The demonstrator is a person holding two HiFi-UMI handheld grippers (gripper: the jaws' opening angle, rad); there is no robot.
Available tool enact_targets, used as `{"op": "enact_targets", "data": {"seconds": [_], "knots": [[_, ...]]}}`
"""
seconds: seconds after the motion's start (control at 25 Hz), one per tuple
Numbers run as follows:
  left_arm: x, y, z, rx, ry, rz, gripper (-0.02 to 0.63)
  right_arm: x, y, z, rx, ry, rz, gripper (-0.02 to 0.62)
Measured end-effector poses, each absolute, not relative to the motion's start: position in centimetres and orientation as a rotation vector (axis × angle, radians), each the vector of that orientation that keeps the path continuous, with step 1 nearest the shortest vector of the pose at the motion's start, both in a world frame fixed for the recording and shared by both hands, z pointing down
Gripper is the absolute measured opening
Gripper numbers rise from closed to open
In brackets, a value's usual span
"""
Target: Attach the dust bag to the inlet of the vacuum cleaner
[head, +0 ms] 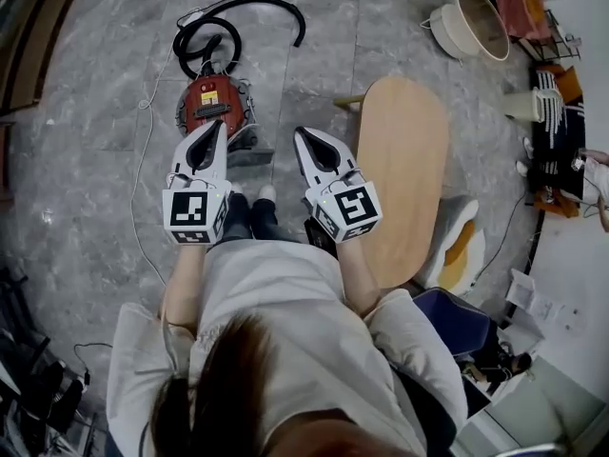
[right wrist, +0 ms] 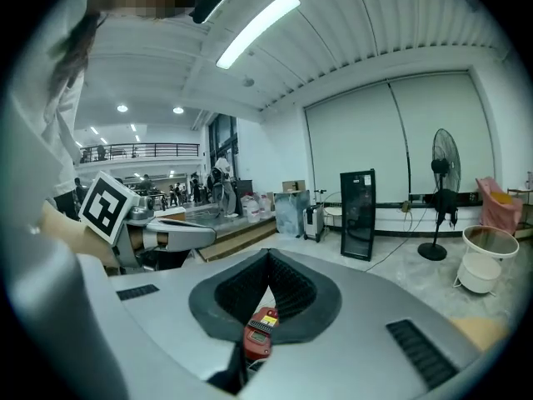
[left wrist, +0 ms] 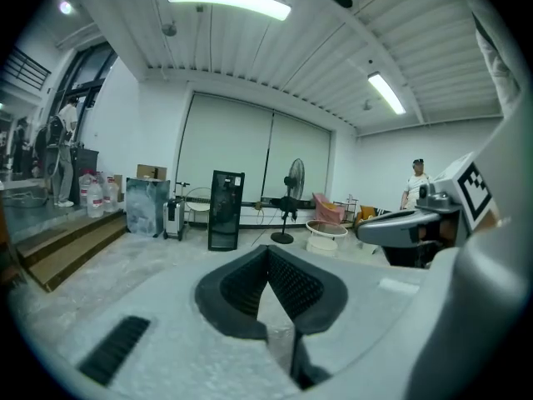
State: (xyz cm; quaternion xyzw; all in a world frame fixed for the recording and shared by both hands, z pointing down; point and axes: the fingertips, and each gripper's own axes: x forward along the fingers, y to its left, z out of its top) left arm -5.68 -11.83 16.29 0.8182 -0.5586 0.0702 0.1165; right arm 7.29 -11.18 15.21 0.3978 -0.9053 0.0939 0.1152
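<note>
On the floor at far left, thin white cable (head: pixel 143 160) trailing toward red vacuum cleaner (head: pixel 214 103), with black hose (head: pixel 249 6) looped behind it. Just over the vacuum's near edge in head view, left gripper (head: pixel 223 127): jaws pressed fully together, nothing between them. Next along, right gripper (head: pixel 299 133): jaws likewise closed tight and empty, with the red vacuum visible through the gap beneath them only as distant floor background, not gripped. Both held around chest height, pointing forward, well above the vacuum and not touching it. Further right, pale wooden tabletop (head: pixel 404 169). No loose dust bag spotted anywhere: not in either set of jaws, not on the floor, not on the tabletop. Cannot tell whether already seated on the inlet, as the inlet is too small to make out from here. Judged: either bag fitted and job finished, or not yet begun. Nothing in hand, so no attaching step under way right now.
</note>
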Motion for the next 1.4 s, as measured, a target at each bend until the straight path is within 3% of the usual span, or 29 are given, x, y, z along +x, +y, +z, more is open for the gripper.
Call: {"op": "enact_targets", "data": {"seconds": [0.6,1.4], "knots": [[-2.7,-6.2,10.0,2.59,-1.657,0.088,0.017,12.3,-6.1,12.2,1.33,-2.662,0.279,0.002],[-2.9,-4.2,11.1,2.558,-1.669,0.107,0.017,13.3,-4.7,12.5,1.31,-2.641,0.239,0.002]]}}
